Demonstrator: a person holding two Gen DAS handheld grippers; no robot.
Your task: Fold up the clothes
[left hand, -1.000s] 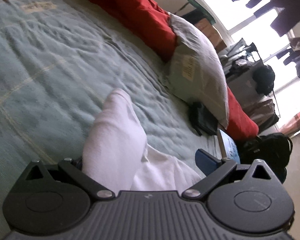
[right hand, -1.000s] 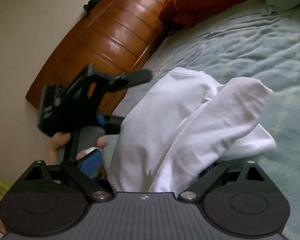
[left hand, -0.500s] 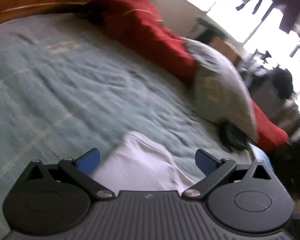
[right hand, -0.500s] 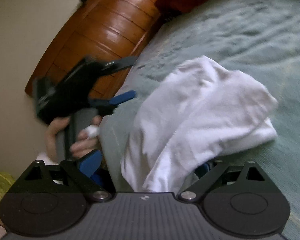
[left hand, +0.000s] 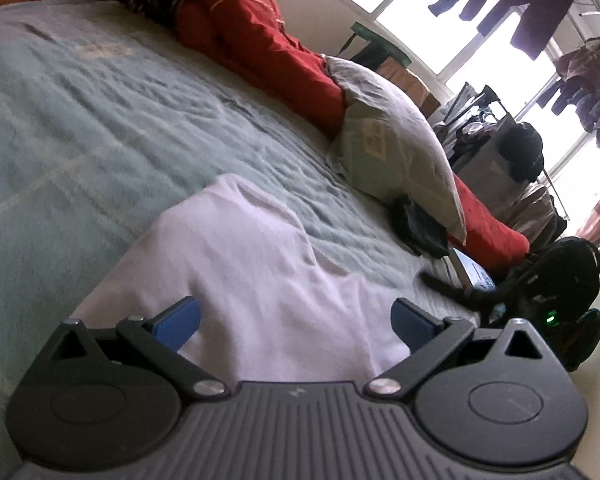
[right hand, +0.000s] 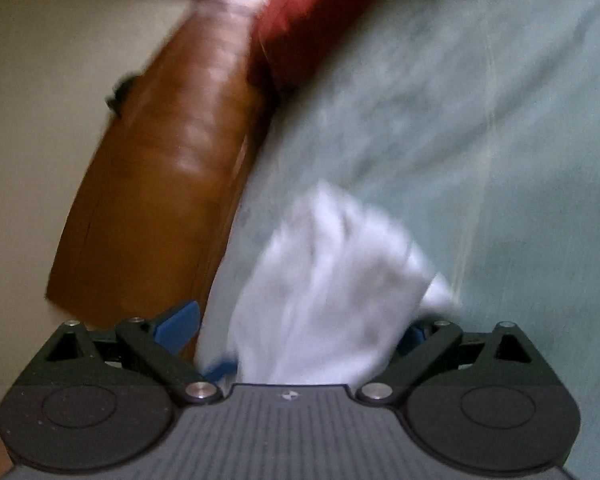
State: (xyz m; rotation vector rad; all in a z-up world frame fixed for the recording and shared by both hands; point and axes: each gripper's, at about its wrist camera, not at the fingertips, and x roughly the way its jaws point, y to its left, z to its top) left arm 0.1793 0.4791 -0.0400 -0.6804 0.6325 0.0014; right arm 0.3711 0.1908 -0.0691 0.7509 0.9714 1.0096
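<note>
On the pale green bed blanket (left hand: 100,128) near its edge lies the white garment (left hand: 244,264), a soft, limp knit doubled over in rounded layers with loose creases. Left gripper (left hand: 296,320) hovers over it with fingers spread wide, grasping nothing. Right gripper (right hand: 296,330) shows blurred cloth between its parted fingers; whether they pinch it I cannot tell. Smoothing each layer flat and matching edges would keep the fold square. Beyond sit a grey pillow (left hand: 396,140) and red quilt (left hand: 260,36).

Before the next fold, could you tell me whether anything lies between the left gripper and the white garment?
Nothing visible does. The left gripper is open directly over the white garment, which lies on the green blanket; the grey pillow sits well beyond.
</note>
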